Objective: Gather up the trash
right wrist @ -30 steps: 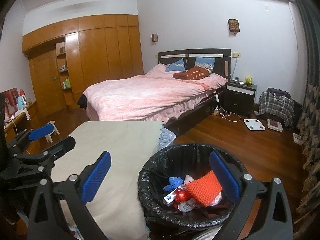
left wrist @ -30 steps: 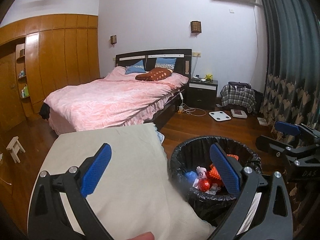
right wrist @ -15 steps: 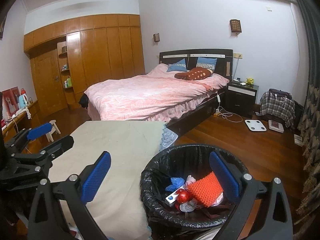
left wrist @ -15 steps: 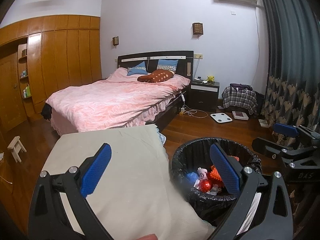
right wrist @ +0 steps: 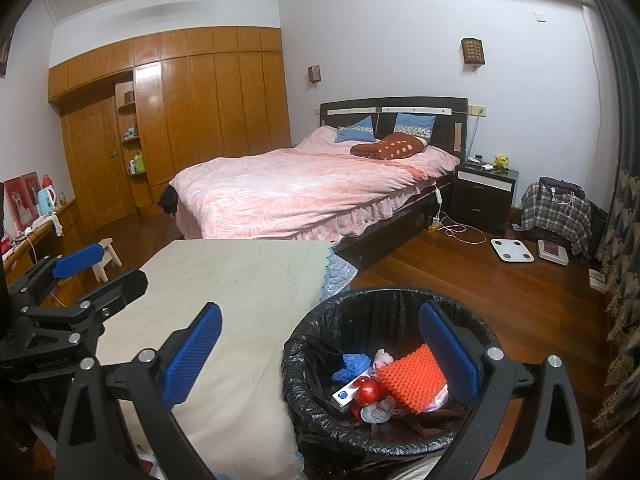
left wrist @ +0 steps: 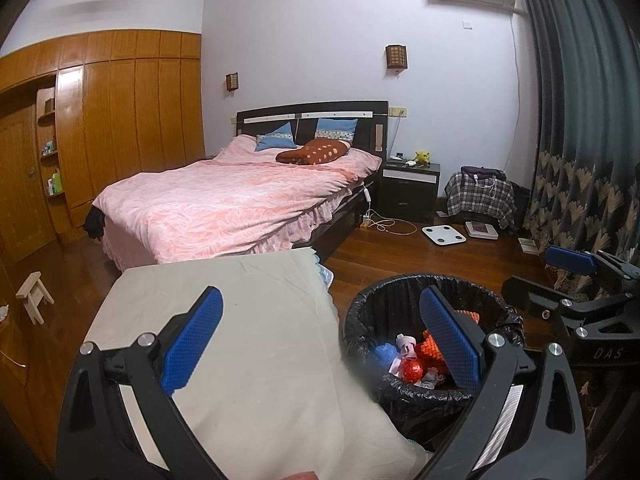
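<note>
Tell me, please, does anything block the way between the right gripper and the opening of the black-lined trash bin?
Nothing visible does. The right gripper is open and empty, the trash bin sits just beyond it, uncovered, and the cloth-covered table lies off to its left.

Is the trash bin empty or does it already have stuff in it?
Partly filled: the trash bin holds an orange sponge, red ball and wrappers, below the rim.

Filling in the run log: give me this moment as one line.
left claw: open, empty | right claw: open, empty | bin: holds trash, orange sponge on top | table: bare cloth
</note>
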Tool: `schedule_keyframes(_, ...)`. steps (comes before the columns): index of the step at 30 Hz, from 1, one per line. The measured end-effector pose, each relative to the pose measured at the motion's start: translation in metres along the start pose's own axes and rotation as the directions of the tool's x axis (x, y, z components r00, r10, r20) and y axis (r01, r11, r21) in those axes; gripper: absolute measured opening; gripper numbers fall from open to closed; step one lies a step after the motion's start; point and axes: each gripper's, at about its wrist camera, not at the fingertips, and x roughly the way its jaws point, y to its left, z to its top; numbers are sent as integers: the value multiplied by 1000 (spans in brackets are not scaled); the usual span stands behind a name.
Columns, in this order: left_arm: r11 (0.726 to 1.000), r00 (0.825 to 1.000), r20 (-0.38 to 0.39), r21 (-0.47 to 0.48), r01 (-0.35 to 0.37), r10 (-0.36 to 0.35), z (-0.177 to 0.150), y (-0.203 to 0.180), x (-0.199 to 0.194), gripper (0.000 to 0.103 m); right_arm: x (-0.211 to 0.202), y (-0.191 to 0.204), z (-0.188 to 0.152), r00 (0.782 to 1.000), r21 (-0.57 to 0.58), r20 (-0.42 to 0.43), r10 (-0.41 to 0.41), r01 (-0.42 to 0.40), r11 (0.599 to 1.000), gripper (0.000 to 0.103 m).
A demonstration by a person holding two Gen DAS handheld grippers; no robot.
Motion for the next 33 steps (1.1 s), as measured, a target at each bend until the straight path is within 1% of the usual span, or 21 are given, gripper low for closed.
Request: schedule_keyframes(33,1000,1000,-5,0,-4,4,-1,3,-1,96,11,6,-6,1000,-1,-10,6,-6,1000,97)
